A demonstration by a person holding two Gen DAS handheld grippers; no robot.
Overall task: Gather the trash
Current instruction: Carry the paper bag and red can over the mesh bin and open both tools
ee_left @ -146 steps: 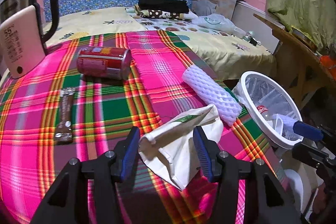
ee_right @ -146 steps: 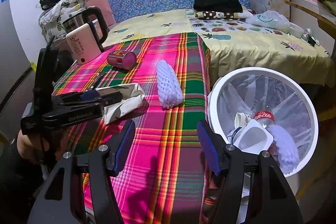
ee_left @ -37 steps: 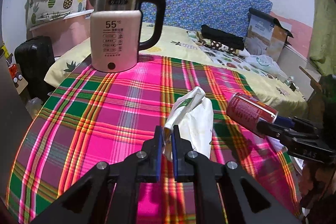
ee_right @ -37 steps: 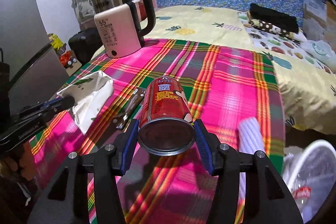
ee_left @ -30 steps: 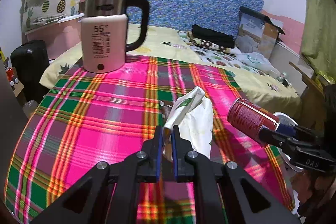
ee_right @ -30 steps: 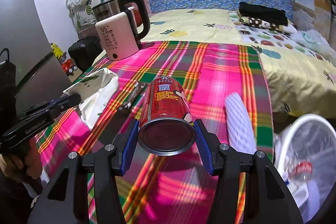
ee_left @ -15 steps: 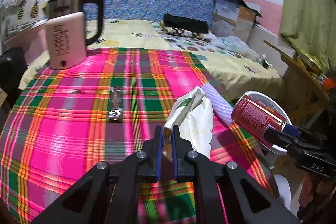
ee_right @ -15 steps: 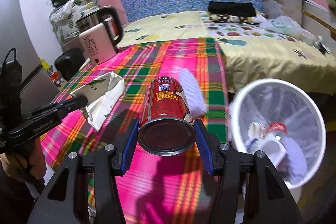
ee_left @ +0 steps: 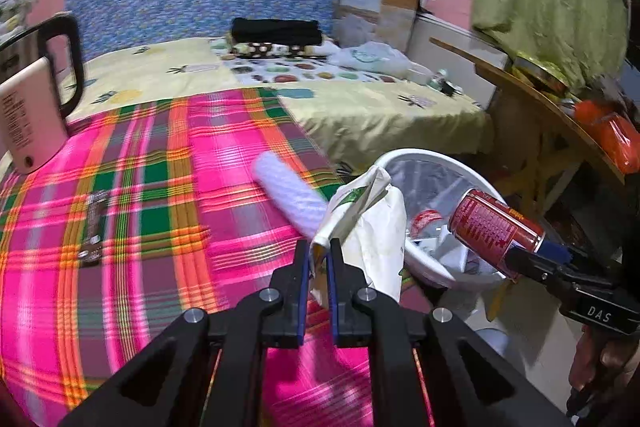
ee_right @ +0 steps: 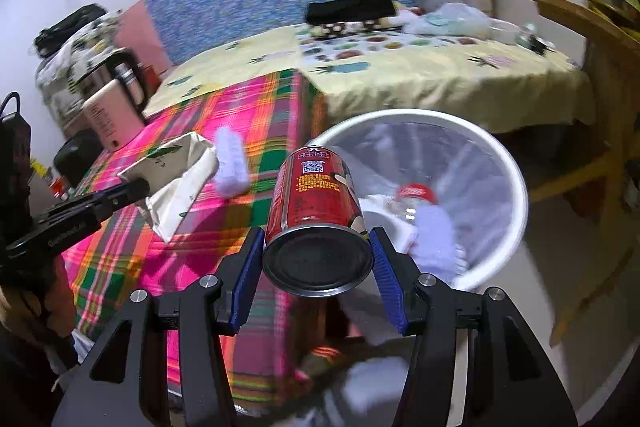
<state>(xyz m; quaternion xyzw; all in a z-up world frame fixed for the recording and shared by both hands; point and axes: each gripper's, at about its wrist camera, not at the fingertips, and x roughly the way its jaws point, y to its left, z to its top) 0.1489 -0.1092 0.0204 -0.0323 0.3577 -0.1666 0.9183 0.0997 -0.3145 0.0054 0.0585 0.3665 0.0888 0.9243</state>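
- Red can (ee_right: 318, 211) is clamped across its body between the right gripper (ee_right: 316, 267) pads, and now hangs at the near rim of the white bin (ee_right: 496, 155); half a second ago it was over the plaid cloth (ee_left: 132, 187).
- White paper bag (ee_left: 372, 223) is pinched at its folded top by the left gripper (ee_left: 319, 267), jaws nearly together; both have swung right, and the bin has come close.
- Bag hangs over the table's right edge, just beside the bin rim.
- Bin mouth is open, with a bottle and foam pieces in its bottom.
- On the cloth: one foam net sleeve (ee_left: 288, 191) near the right edge, one dark wrapper (ee_left: 93, 223) to the left, one kettle (ee_left: 36, 95) far left.
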